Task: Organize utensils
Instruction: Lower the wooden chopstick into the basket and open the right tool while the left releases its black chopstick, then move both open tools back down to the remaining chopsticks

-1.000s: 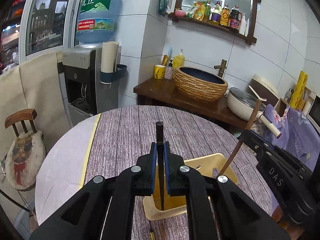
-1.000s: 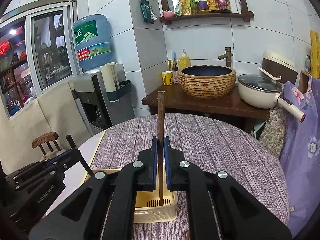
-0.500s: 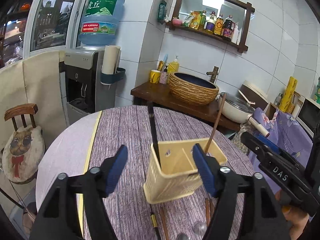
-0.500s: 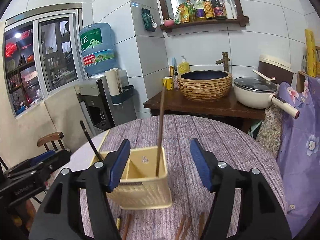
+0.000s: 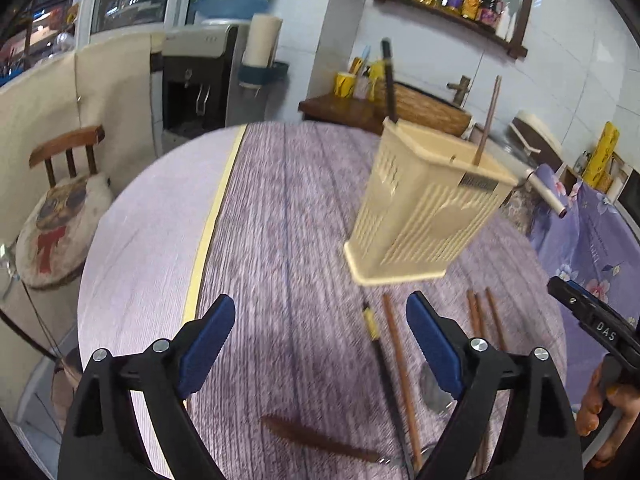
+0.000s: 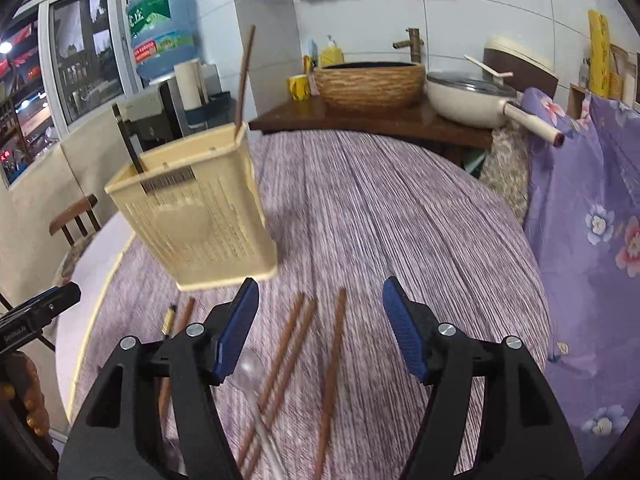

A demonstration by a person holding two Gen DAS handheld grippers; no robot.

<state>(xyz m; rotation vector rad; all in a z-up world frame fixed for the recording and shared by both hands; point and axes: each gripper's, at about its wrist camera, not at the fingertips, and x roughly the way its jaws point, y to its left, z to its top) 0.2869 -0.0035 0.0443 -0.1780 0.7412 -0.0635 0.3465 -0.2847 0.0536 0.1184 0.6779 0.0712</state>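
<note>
A cream plastic utensil holder stands on the purple table; it also shows in the right wrist view. A black chopstick and a brown chopstick stand in it. Several brown chopsticks, a black chopstick with a gold band, a clear spoon and a brown-handled utensil lie on the table in front of it. My left gripper is open and empty above the table. My right gripper is open and empty above the loose chopsticks.
A round table with a purple woven cloth and a yellow strip. A wooden counter with a wicker basin and a white pan stands behind. A chair is at the left, a floral cloth at the right.
Both grippers opened and let go of the chopsticks, which now stand in the holder. Both grippers then pulled back and tilted down toward the loose utensils on the table.
</note>
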